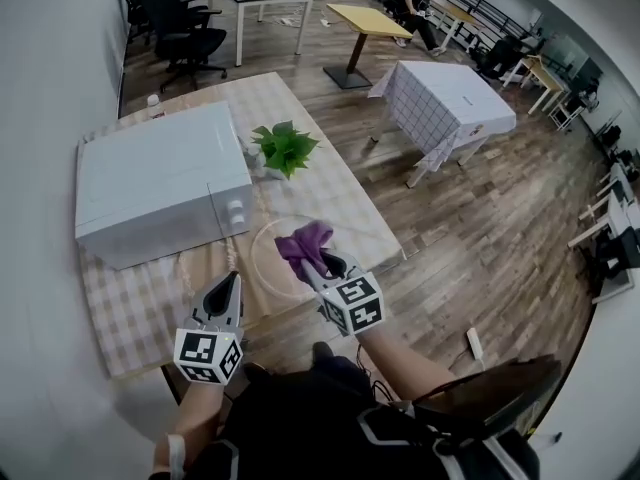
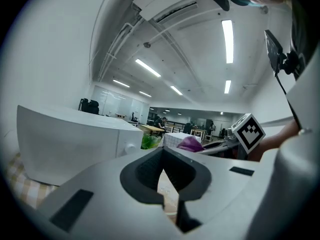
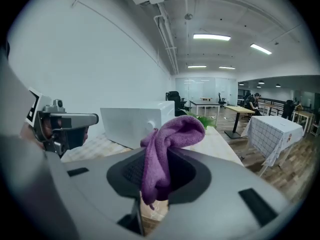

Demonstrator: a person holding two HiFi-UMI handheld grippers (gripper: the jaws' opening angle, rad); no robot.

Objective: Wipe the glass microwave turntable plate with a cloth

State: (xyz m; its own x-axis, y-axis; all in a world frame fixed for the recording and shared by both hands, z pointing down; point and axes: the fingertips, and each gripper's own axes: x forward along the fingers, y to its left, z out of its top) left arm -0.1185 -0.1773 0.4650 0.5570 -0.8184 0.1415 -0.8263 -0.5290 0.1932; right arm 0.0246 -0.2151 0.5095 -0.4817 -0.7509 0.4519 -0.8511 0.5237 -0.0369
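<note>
Head view: the plate [image 1: 268, 262] lies flat on the table [image 1: 335, 203], just off the knob end of the microwave [image 1: 160, 178], on the side nearer me; my right hand-held gripper [image 1: 322, 268] sits over the plate's far-from-microwave half, clamped on the purple cloth [image 1: 303, 242], which bunches up past its tips; I cannot tell from here whether the cloth touches the glass. My left hand-held gripper [image 1: 232, 284] is just beside the plate's rim, below the microwave's front corner, its jaws drawn to a point with nothing in them. The plate is round, so there is no long axis to line up with; I judge the coming move is down and across with the right, which is plainly the nearer one.

Left gripper view: the jaws [image 2: 164, 176] stand together with only a thin slit between, empty; the microwave [image 2: 70, 139] fills the left, and beyond it the cloth [image 2: 190, 144] shows. The plate does not show here, so this view gives me height, not contact.

Right gripper view: the jaws [image 3: 150, 184] pinch the cloth [image 3: 170, 139] at its lower fold, the rest flopping over the top; the microwave [image 3: 135, 121] is straight ahead; the glass below is hidden by the gripper body. Only the head view shows the plate at all.
</note>
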